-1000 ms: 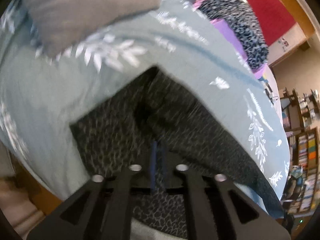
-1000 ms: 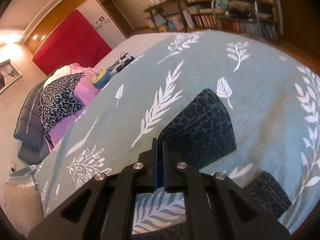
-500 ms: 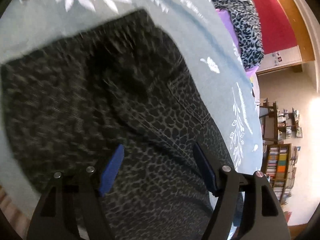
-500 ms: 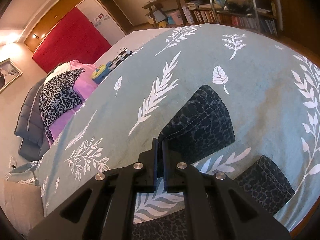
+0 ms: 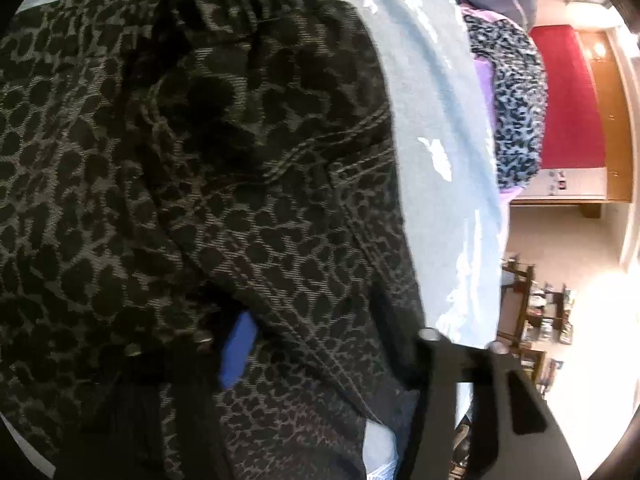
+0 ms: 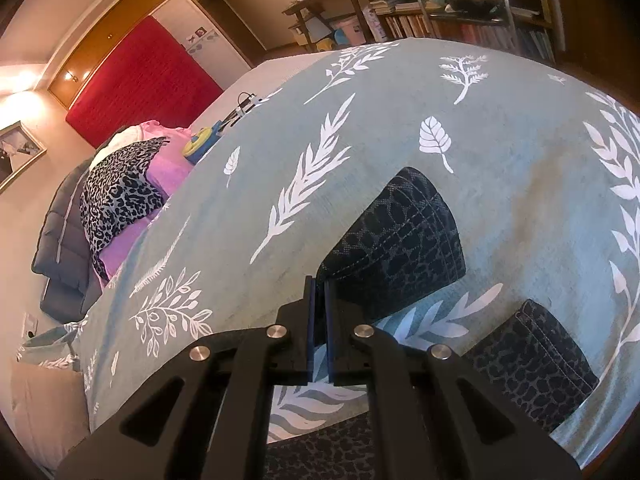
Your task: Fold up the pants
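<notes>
Leopard-print pants [image 5: 248, 184] under the wide-spread left gripper [image 5: 320, 336]; right gripper [image 6: 319, 292] pinches a leg hem at 12 o'clock.

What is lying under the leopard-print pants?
The pants lie on a grey-green bedspread with white leaf prints, visible all around them. What is beneath the bedspread is covered and cannot be seen.

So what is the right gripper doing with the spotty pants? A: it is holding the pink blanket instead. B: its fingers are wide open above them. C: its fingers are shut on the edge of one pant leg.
C: the right gripper has its blue pads nearly together, pinching the edge of the leopard-print pants that lie on the leaf-print bedspread.
</notes>
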Action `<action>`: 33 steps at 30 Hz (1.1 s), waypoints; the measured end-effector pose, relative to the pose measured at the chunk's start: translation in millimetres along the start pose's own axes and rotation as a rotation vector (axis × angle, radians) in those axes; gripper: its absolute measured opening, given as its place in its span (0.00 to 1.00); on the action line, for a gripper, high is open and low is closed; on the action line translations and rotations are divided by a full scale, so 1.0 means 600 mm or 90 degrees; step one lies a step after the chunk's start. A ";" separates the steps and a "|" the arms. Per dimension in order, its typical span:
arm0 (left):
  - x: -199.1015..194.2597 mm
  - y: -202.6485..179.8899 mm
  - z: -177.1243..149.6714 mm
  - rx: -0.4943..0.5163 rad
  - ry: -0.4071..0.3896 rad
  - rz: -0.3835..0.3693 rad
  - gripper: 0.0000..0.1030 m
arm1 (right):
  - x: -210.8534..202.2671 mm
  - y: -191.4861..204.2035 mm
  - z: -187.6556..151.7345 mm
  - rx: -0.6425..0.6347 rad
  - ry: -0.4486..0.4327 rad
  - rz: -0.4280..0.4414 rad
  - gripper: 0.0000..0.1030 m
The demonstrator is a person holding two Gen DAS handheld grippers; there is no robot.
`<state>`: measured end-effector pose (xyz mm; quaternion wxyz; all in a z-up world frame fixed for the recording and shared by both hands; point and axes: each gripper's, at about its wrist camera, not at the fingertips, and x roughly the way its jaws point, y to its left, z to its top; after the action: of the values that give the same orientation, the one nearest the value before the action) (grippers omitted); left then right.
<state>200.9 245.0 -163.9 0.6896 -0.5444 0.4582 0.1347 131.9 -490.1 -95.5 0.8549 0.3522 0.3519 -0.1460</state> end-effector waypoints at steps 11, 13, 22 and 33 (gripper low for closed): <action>-0.053 0.000 0.013 0.027 0.008 -0.074 0.06 | 0.009 -0.017 -0.007 -0.001 0.004 -0.021 0.04; -0.065 -0.014 0.009 0.048 -0.004 -0.087 0.06 | 0.013 -0.015 -0.010 -0.011 0.005 -0.027 0.04; -0.014 -0.024 0.014 0.050 0.007 -0.015 0.45 | 0.049 -0.037 -0.017 0.003 0.031 -0.050 0.04; -0.075 -0.038 0.030 0.095 0.000 -0.092 0.05 | 0.069 -0.056 -0.002 0.022 0.037 -0.052 0.04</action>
<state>200.7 266.5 -115.0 0.7359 -0.5235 0.4264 0.0500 144.0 -512.9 -142.0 0.8313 0.3563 0.3883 -0.1765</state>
